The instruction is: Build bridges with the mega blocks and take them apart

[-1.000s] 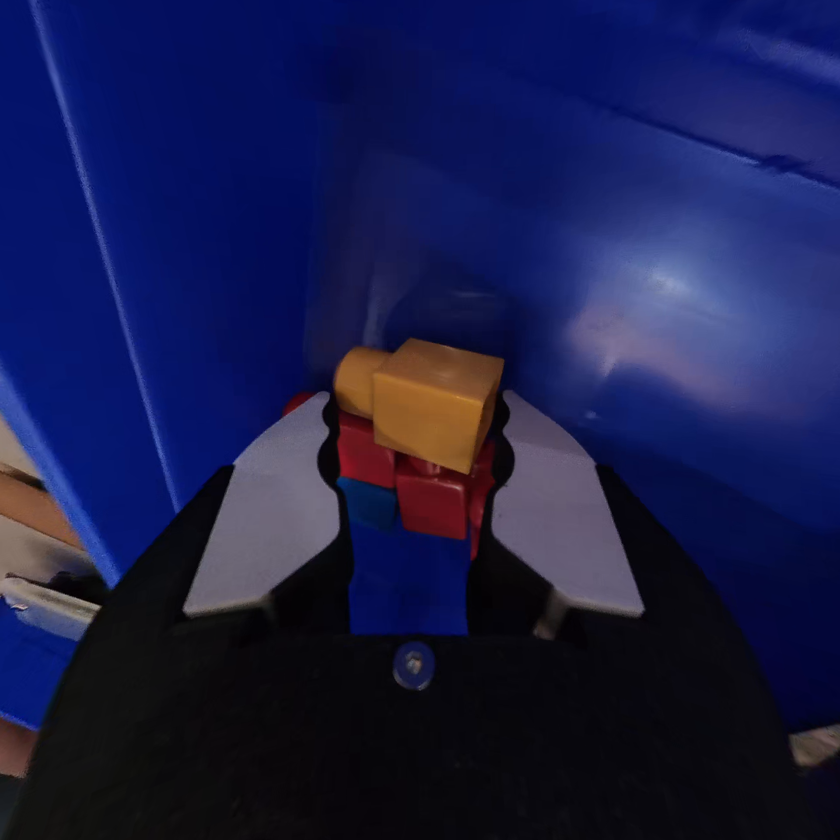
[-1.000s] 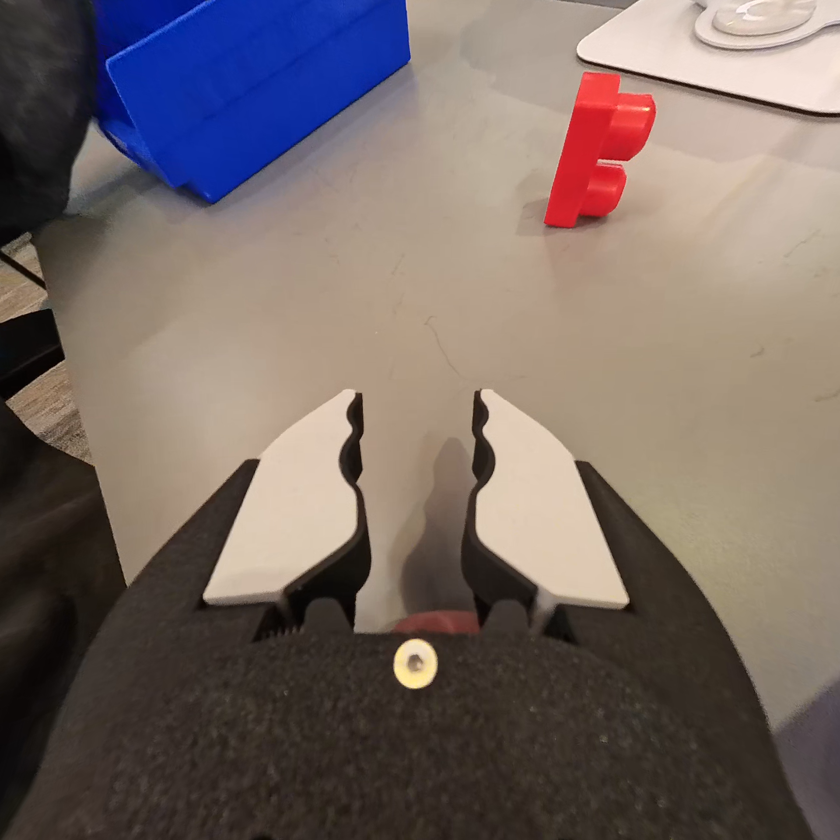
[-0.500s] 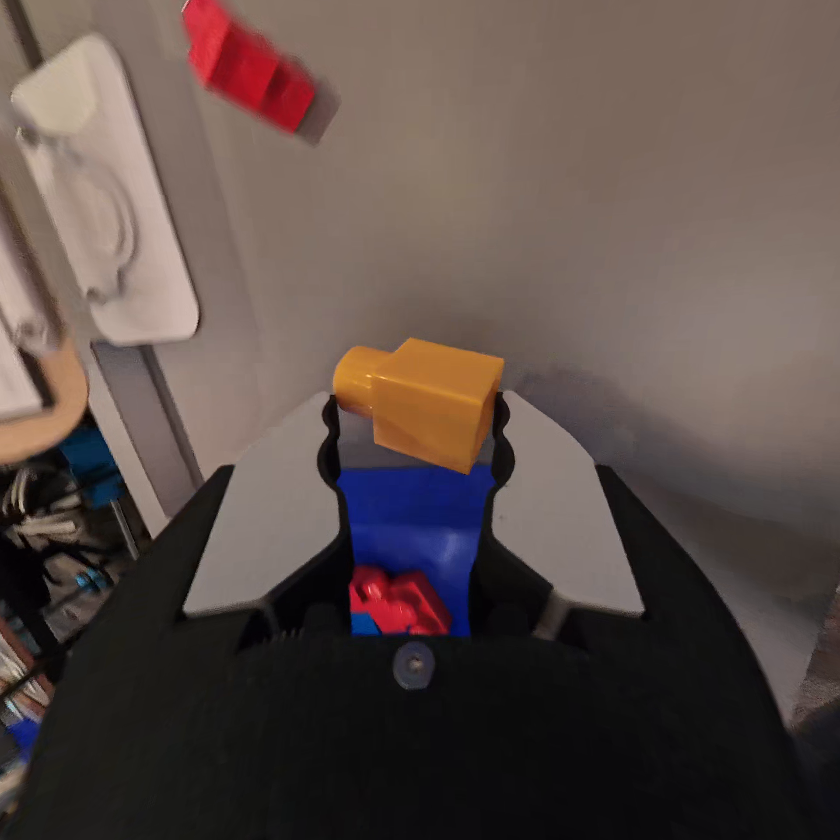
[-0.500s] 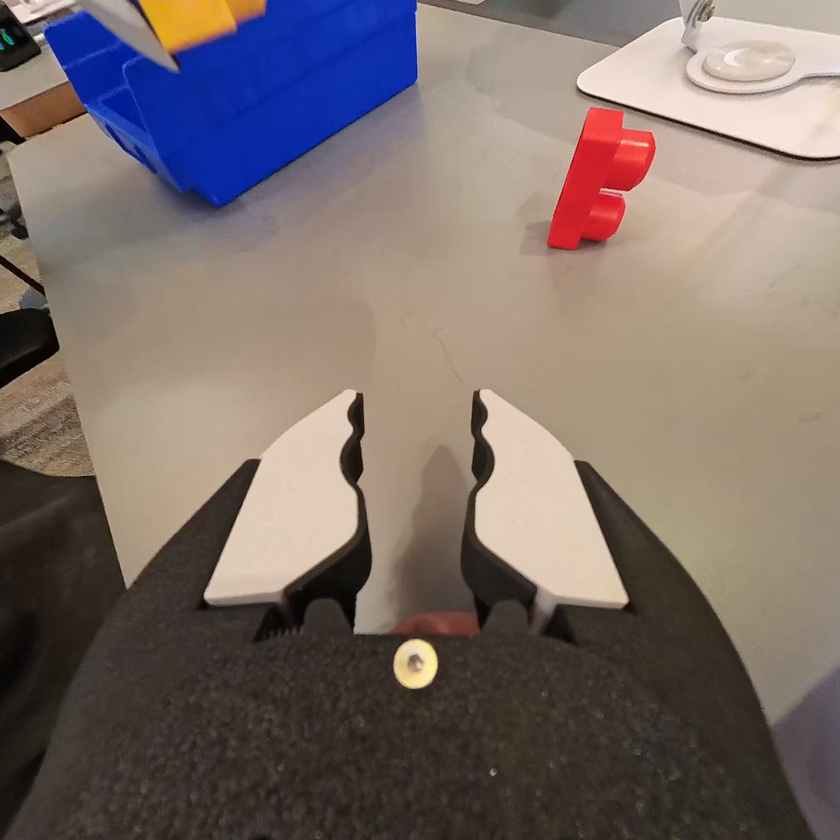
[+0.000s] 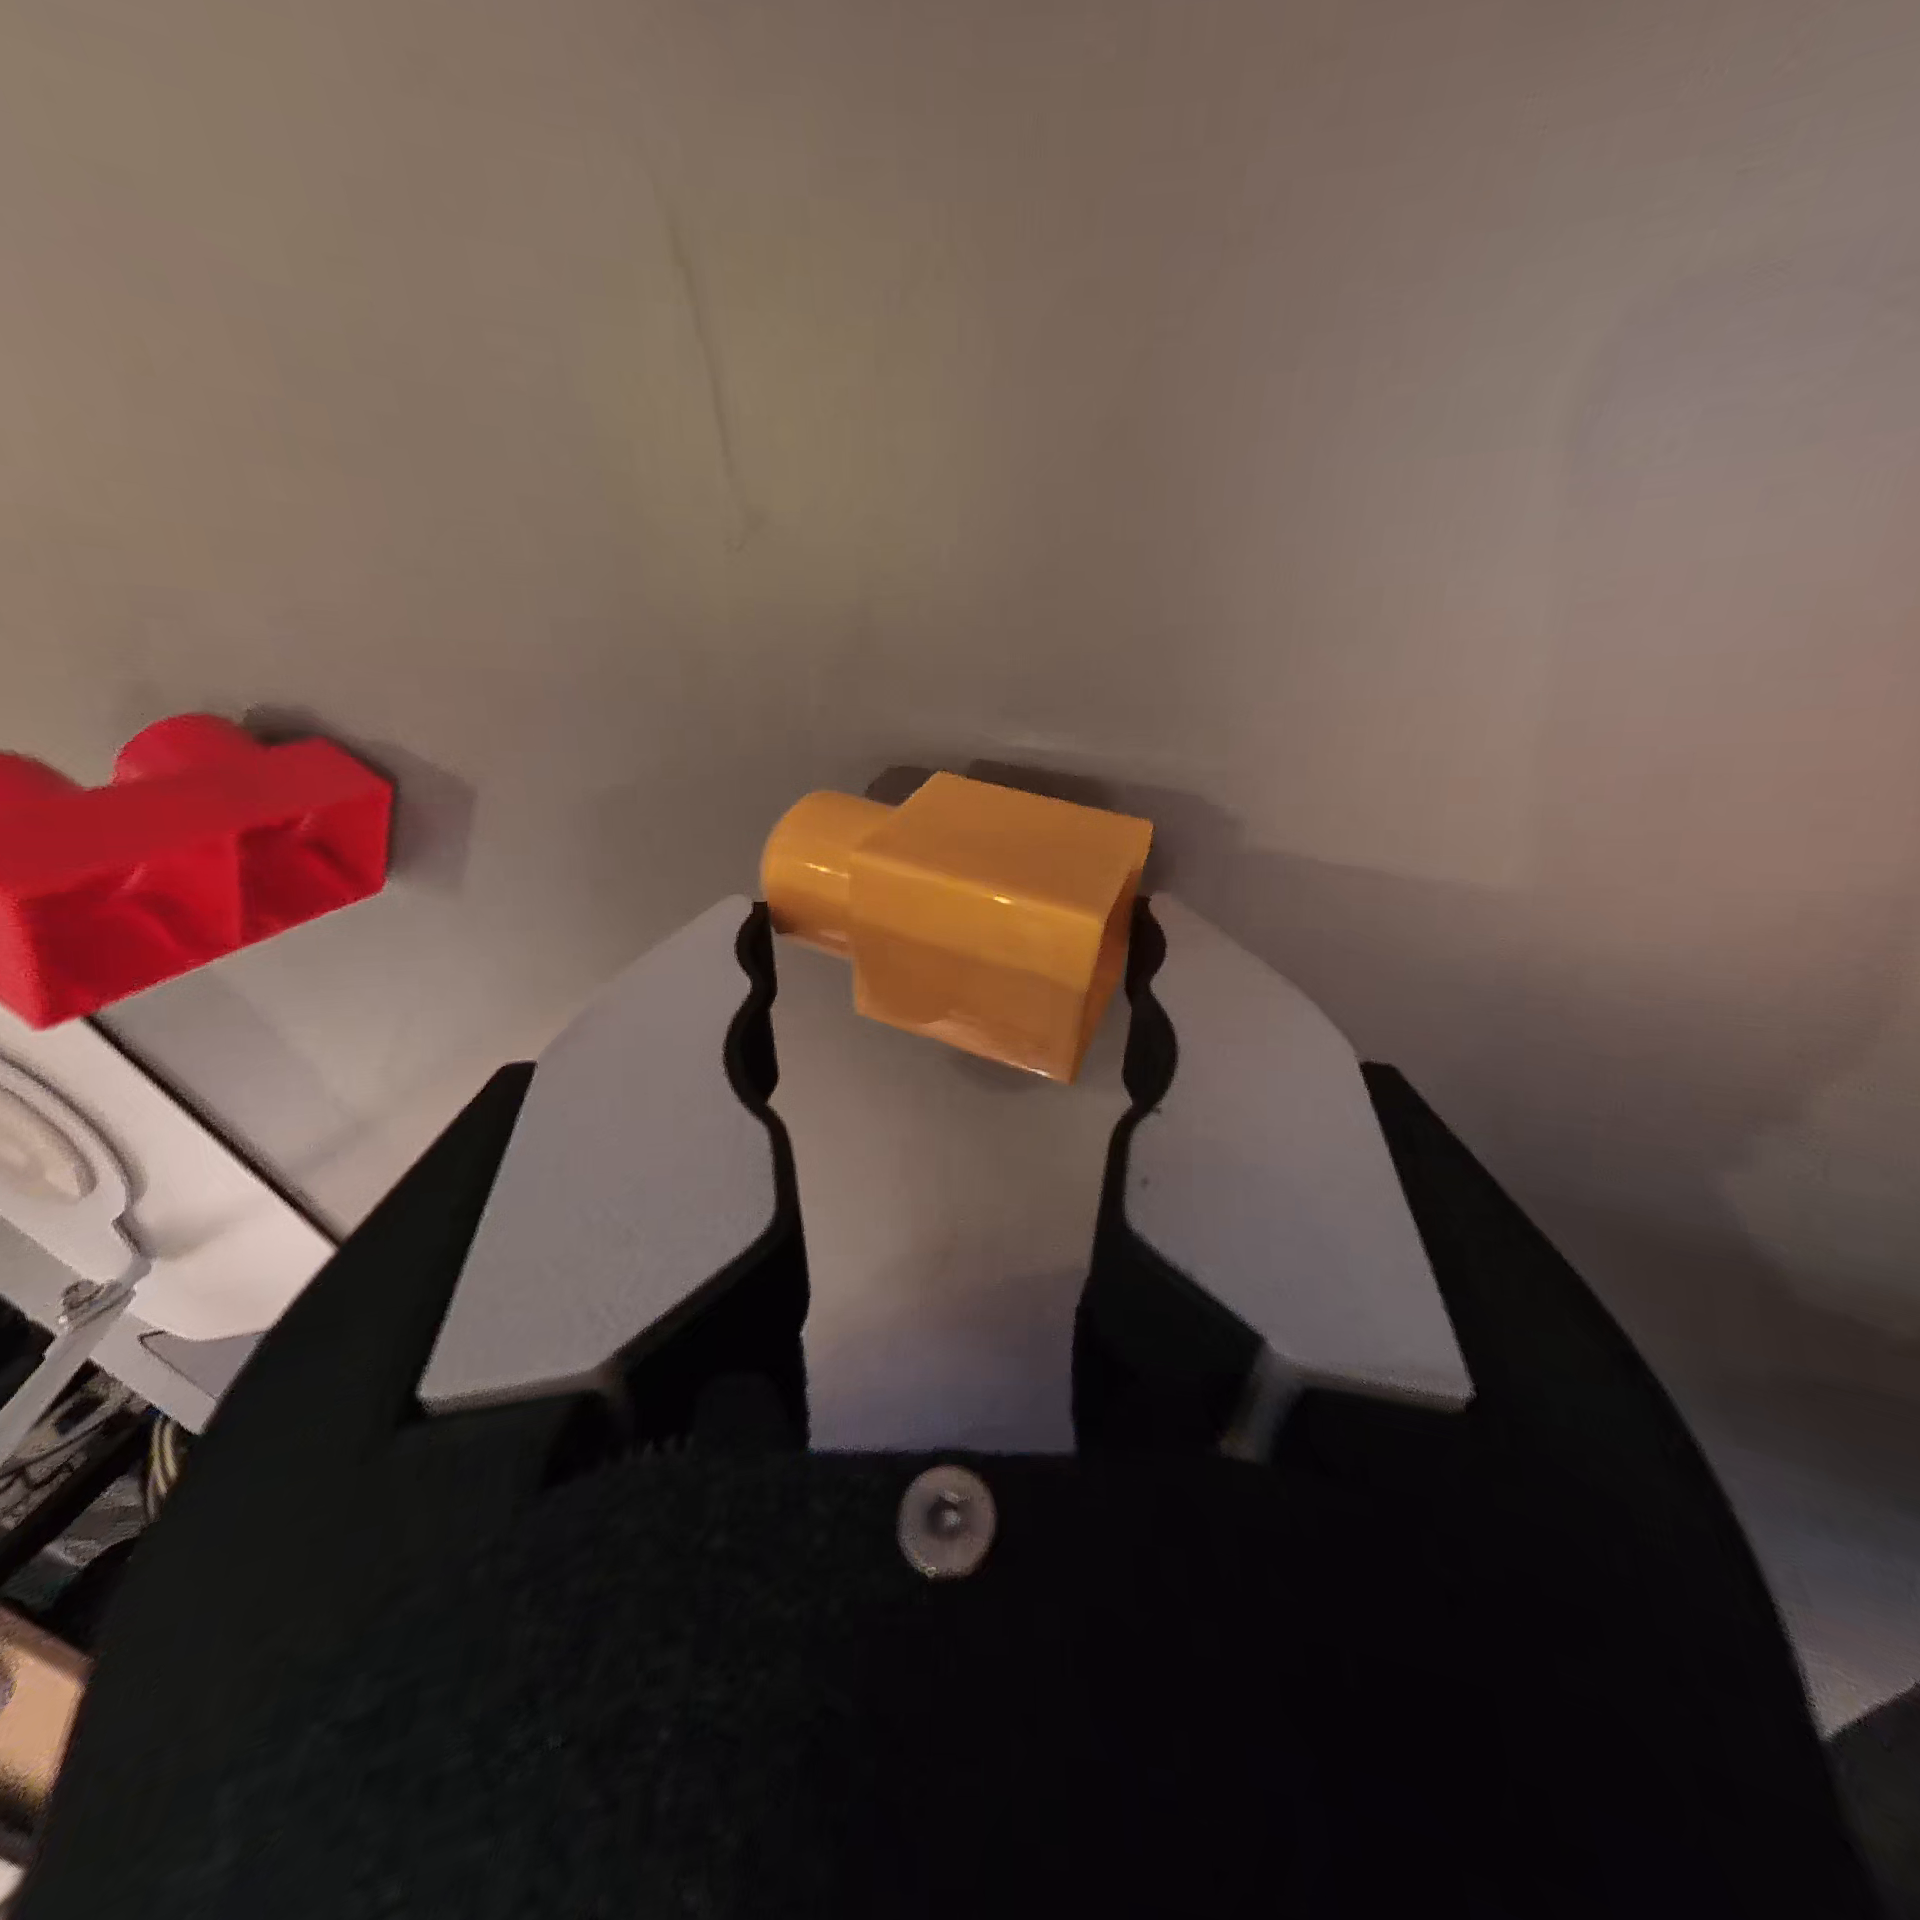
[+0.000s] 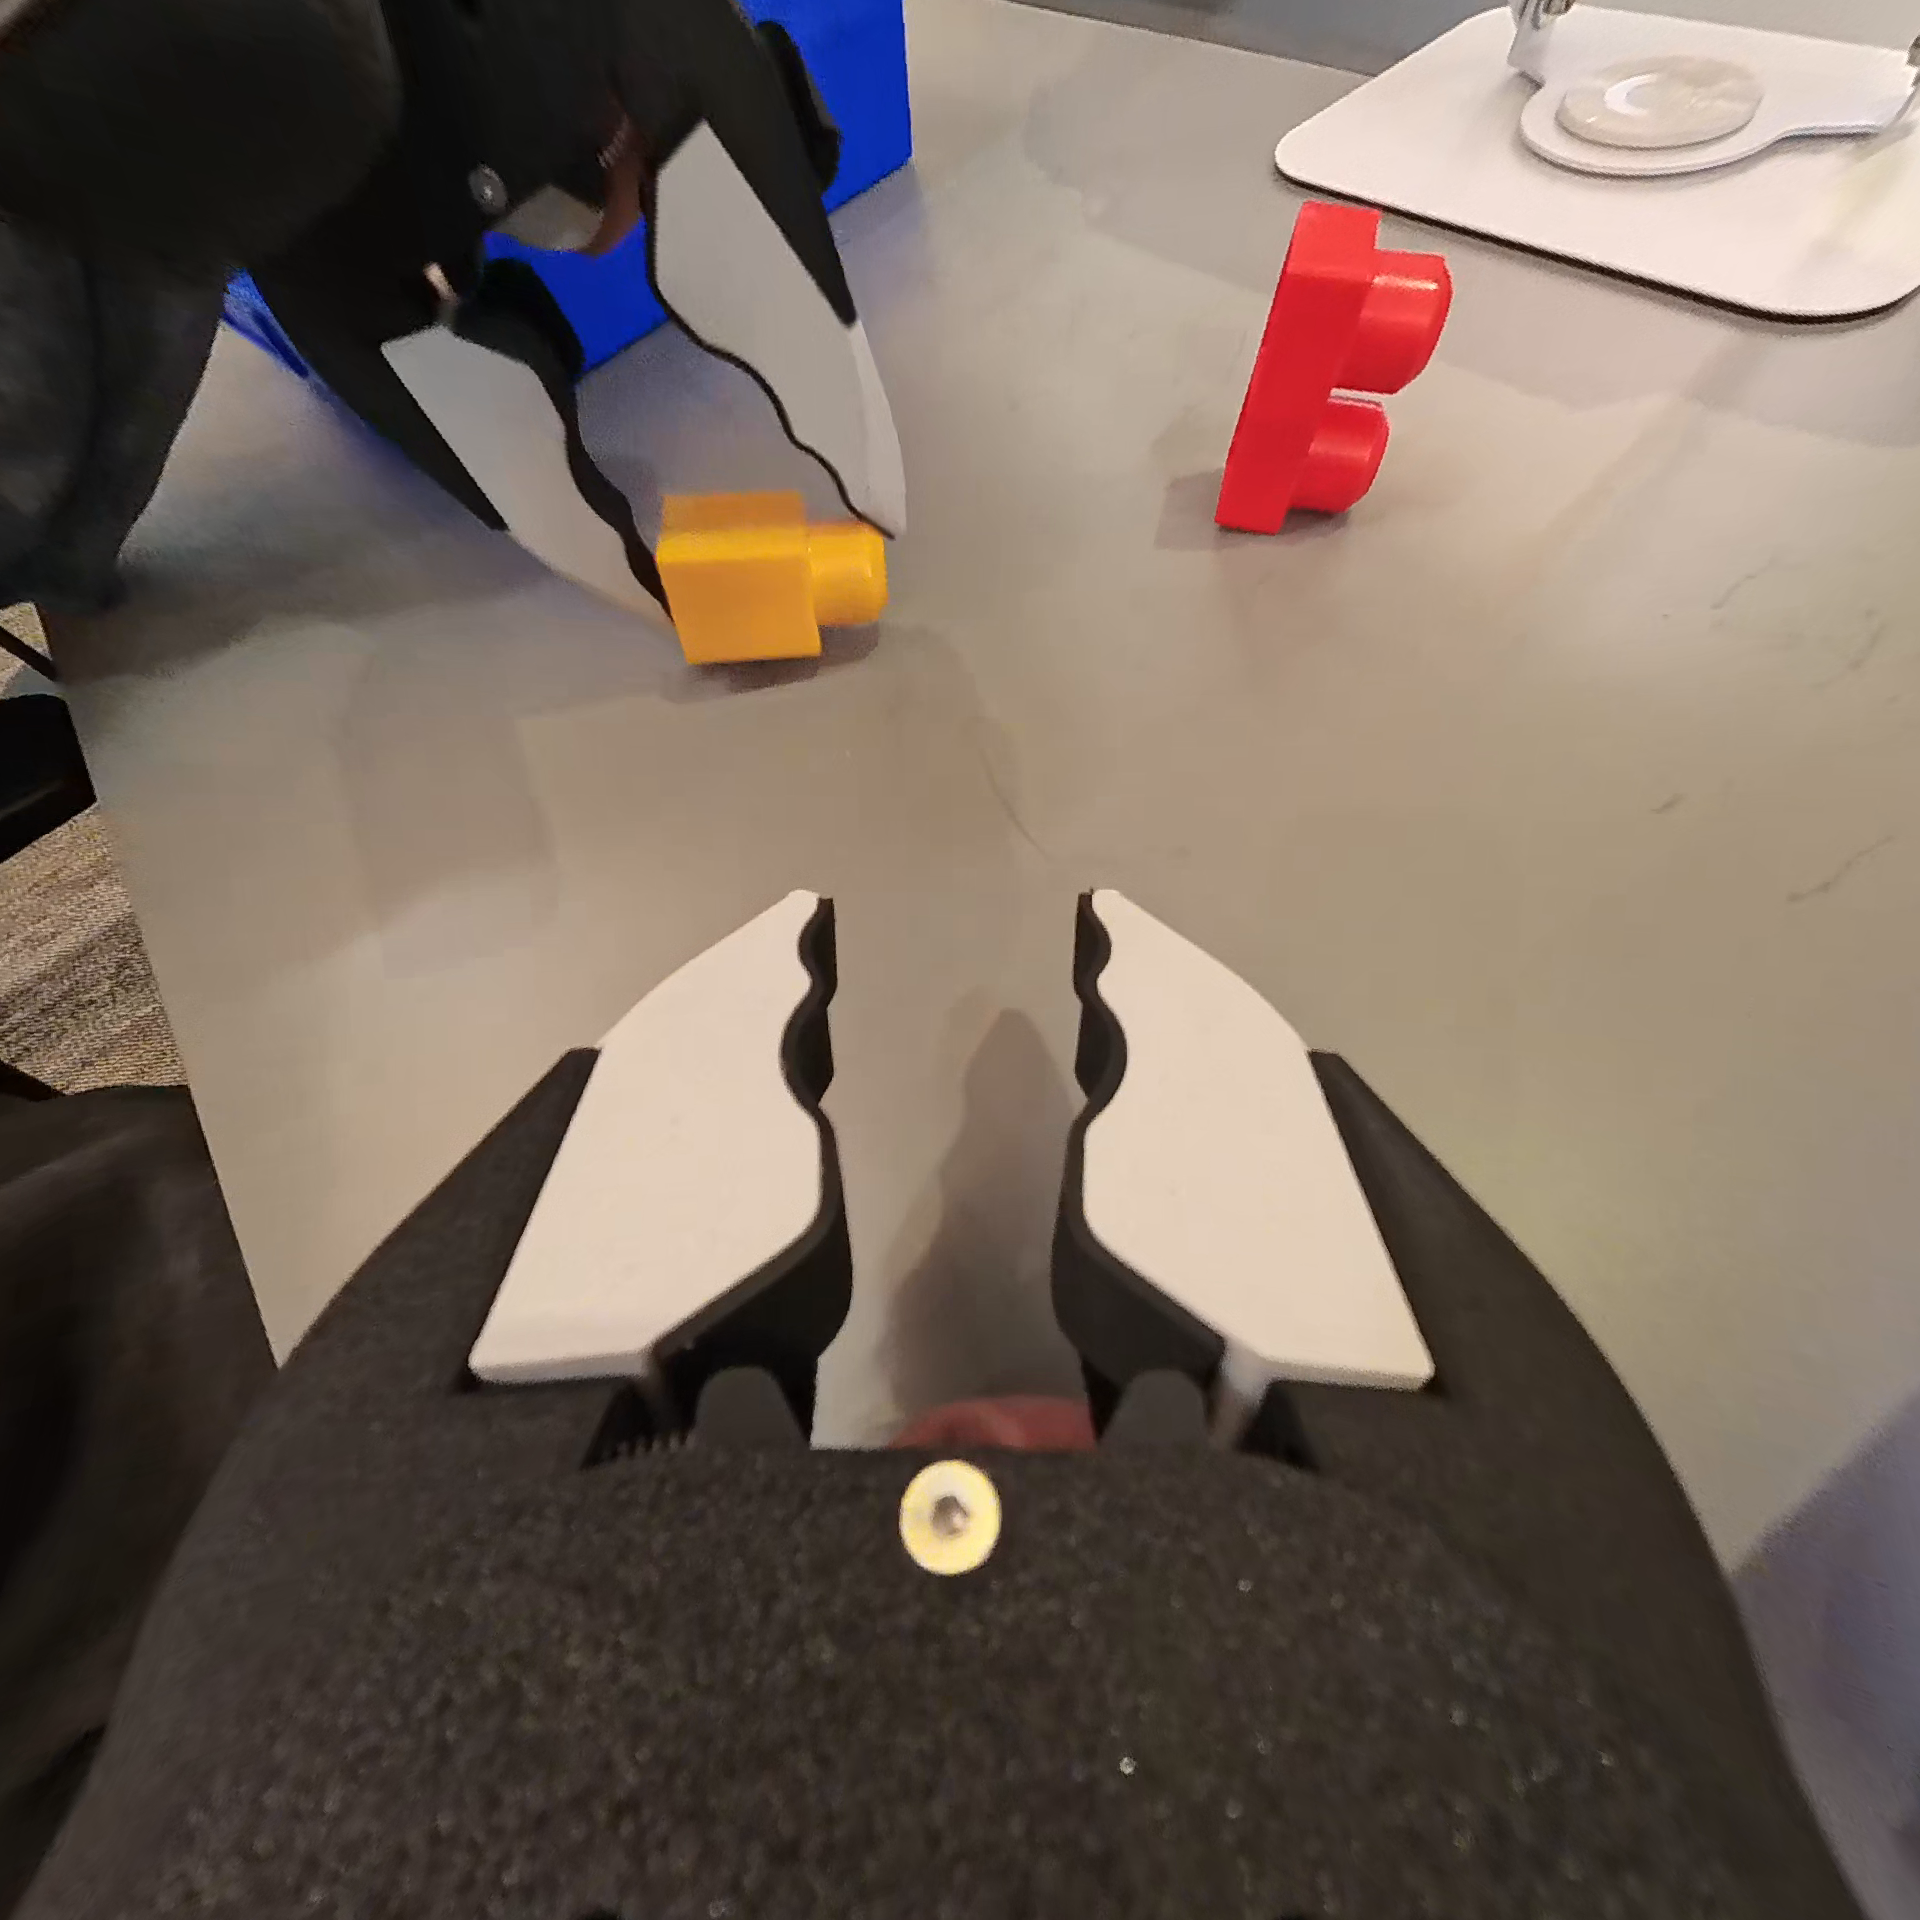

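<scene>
Yellow block (image 6: 750, 577) — judged light, rigid, slick plastic — is pinched stud-to-base by the left hand-held gripper (image 5: 951, 914) at the surface (image 6: 1351, 831); flat sides would be surer. Right hand-held gripper (image 6: 954, 914) is parted, empty.

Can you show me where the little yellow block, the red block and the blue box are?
Small yellow plastic block (image 6: 740, 590): right wrist view, on its square body.
Red plastic two-stud block (image 6: 1299, 364): right wrist view, on its flat base.
Blue plastic bin (image 6: 857, 104): right wrist view, on its outer wall.
</scene>
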{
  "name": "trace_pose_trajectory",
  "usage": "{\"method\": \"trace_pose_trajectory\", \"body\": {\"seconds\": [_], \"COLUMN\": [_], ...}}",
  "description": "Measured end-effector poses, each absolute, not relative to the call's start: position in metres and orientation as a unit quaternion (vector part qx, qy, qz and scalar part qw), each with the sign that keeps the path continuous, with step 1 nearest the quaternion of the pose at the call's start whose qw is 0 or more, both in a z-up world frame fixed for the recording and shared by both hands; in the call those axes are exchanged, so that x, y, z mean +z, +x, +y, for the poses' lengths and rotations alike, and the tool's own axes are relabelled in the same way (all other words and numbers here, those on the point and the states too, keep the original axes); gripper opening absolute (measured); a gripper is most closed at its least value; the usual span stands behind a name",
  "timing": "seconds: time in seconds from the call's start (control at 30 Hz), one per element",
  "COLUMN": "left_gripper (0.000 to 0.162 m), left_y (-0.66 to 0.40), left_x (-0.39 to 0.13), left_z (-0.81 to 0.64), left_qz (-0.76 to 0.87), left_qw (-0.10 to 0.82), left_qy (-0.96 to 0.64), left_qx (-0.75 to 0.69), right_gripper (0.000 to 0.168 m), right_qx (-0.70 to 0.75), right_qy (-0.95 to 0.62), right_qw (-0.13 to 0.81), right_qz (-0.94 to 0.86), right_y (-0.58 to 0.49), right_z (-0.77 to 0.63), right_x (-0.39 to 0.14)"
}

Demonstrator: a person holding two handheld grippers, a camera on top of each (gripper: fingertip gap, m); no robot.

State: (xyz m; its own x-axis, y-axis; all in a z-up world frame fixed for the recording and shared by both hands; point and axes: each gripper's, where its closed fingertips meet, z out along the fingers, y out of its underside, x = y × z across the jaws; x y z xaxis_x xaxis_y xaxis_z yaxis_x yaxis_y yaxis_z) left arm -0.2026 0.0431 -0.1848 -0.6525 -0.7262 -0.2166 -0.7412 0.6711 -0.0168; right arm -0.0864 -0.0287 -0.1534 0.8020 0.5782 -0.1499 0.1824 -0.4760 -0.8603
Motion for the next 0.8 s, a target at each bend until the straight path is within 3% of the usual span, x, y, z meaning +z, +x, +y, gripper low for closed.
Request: {"method": "trace_pose_trajectory", "body": {"seconds": [0.27,0.37,0.47,0.67,0.8], "left_gripper": [0.066,0.081,0.075,0.077,0.078], "left_y": [-0.202,-0.210,-0.240,-0.347,-0.441], "left_x": [-0.189,-0.177,-0.146,-0.031,-0.028], "left_z": [0.032,0.030,0.025,0.067,0.123], "left_qz": [0.901,0.890,0.872,0.732,0.662], "left_qw": [0.094,0.111,0.128,0.262,0.266], "left_qy": [-0.423,-0.442,-0.472,-0.629,-0.695], "left_qx": [0.010,-0.002,-0.007,-0.023,0.087], "right_gripper": [0.044,0.043,0.043,0.043,0.043], "right_qx": [0.219,0.221,0.225,0.231,0.232], "right_qy": [-0.833,-0.832,-0.832,-0.831,-0.831], "right_qw": [0.452,0.452,0.449,0.443,0.438], "right_qz": [-0.233,-0.234,-0.235,-0.243,-0.252], "right_y": [-0.087,-0.088,-0.088,-0.091,-0.095], "right_z": [-0.029,-0.030,-0.031,-0.032,-0.029], "right_x": [-0.155,-0.155,-0.155,-0.156,-0.157]}}
